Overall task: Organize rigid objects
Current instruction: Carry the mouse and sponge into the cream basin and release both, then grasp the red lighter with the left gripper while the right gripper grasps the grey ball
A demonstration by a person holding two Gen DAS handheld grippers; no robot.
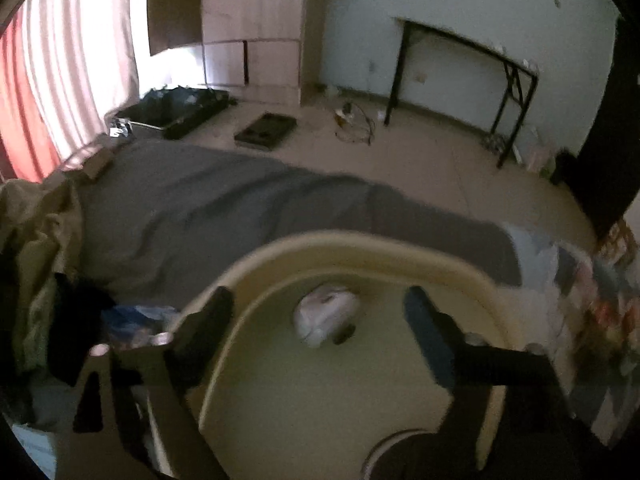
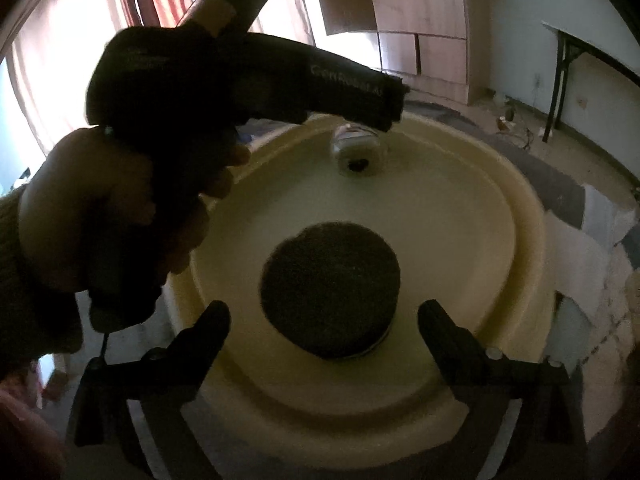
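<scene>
We have both grippers spread wide, nothing pinched. Cream tub [image 2: 532,216] rim rings both tools; its floor is mostly bare. Black-lidded jar [image 2: 330,292] sits between right gripper [image 2: 324,320] fingers, untouched. Small white jar [image 1: 326,314] lies ahead of left gripper [image 1: 318,308], near the far wall.

Dim room, backlit by glaring curtains [image 1: 60,60] at left; foreground in shadow, motion blur throughout, strong fisheye warp, black corners.

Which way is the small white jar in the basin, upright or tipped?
Tipped. The white jar lies on its side on the cream basin floor, its dark round end facing the right wrist camera.
</scene>
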